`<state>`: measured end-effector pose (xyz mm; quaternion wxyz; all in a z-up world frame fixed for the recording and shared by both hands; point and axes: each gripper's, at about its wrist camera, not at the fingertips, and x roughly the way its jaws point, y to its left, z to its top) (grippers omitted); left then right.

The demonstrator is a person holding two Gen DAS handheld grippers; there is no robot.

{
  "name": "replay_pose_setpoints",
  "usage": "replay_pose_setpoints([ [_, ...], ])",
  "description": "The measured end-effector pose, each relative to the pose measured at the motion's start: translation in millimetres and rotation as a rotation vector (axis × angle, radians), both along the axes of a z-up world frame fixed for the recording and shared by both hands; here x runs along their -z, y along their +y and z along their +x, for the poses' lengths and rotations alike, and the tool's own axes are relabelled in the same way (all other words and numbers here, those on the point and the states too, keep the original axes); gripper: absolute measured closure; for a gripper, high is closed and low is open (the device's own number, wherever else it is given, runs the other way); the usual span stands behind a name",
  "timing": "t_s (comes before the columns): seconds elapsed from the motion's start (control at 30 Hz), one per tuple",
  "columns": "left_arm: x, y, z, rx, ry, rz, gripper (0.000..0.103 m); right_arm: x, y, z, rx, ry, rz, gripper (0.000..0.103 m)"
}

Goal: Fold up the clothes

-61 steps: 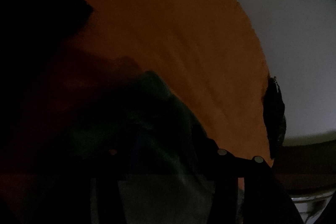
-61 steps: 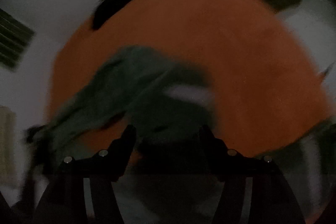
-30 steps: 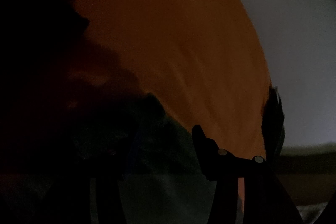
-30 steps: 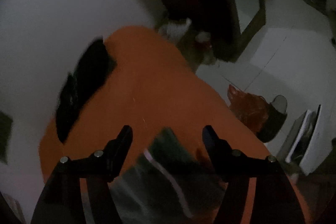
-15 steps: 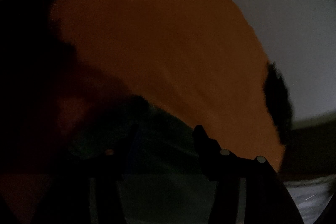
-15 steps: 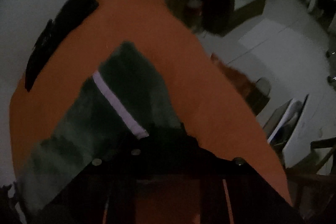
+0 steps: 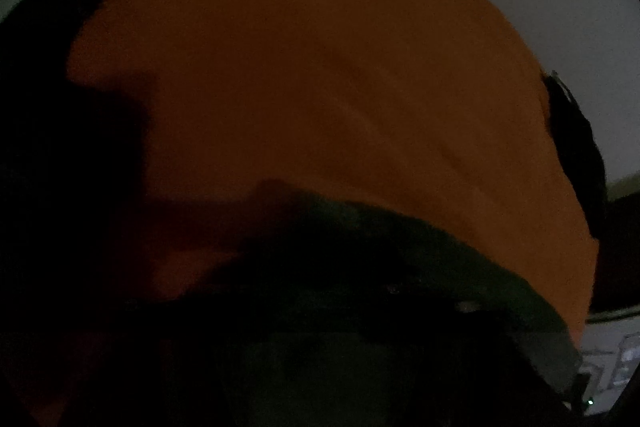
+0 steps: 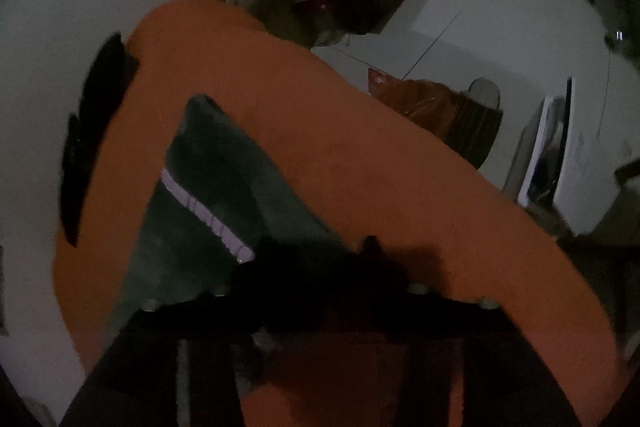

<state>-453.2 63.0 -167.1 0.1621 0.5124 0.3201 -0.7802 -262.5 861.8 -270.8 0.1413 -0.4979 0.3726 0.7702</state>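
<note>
- Garment (image 8: 224,183), dark green with a pale stripe (image 8: 206,217), is laid flat on the orange cloth (image 8: 360,163) that covers the desk, its near end under the right tongs.
- In the left view the garment (image 7: 440,267) is seen as a dark green band across the bottom of the frame, over the same cloth (image 7: 320,67).
- Right tongs (image 8: 316,251) are seen low over the garment's near edge; the two dark tips appear drawn close together there, but whether fabric is pinched cannot be told in the shadow.
- Left tongs are lost in darkness at the bottom of the left view; only two faint bright spots are made out against the garment, and neither spread nor grip can be told.
- A black item (image 8: 96,131) is seen at the far left edge of the cloth in the right view, well apart from the garment; a like black shape (image 7: 576,139) is seen at the cloth's right edge in the left view.
- Beyond the desk, a pale floor (image 8: 500,27) and a red-orange bag (image 8: 416,99) are visible in the right view.
</note>
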Motion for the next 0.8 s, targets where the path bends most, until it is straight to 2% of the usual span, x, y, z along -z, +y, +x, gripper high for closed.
replay_pose_setpoints([
  [0.2, -17, 24, -23, -0.104, 0.118, -0.062, 0.092, -12, -5, 5, -0.024, 0.032, -0.047, 0.053],
  [0.27, -27, 16, -32, -0.126, 0.131, -0.089, 0.092, -11, -13, 6, -0.029, 0.045, -0.068, 0.053],
  [0.33, -29, 9, -46, -0.155, 0.129, -0.090, 0.092, 2, -22, 2, -0.015, 0.038, -0.138, 0.053],
  [0.37, -27, 8, -53, -0.177, 0.125, -0.090, 0.092, 1, -26, -4, -0.015, 0.028, -0.081, 0.054],
  [0.4, -25, 6, -47, -0.200, 0.125, -0.093, 0.092, -1, -30, -10, -0.016, 0.018, -0.023, 0.060],
  [0.43, -23, 5, -45, -0.221, 0.126, -0.096, 0.093, -2, -34, -16, -0.016, 0.009, 0.035, 0.080],
  [0.47, -21, 7, -58, -0.235, 0.132, -0.101, 0.093, -3, -37, -22, -0.017, -0.001, 0.092, 0.087],
  [0.6, -8, 4, -72, -0.272, 0.115, -0.135, 0.095, -60, -47, -1, 0.014, 0.260, 0.176, 0.090],
  [0.67, -1, 1, -74, -0.289, 0.102, -0.153, 0.103, -64, -54, 7, -0.019, 0.280, 0.222, 0.090],
  [0.73, 7, -2, -77, -0.303, 0.090, -0.164, 0.103, -38, -48, 4, -0.019, 0.144, 0.217, 0.090],
  [0.77, 14, -3, -80, -0.299, 0.086, -0.139, 0.103, -12, -35, 4, 0.014, 0.071, 0.165, 0.089],
  [0.8, 20, -5, -82, -0.294, 0.088, -0.110, 0.103, 3, -24, 2, 0.015, 0.074, 0.111, 0.088],
])
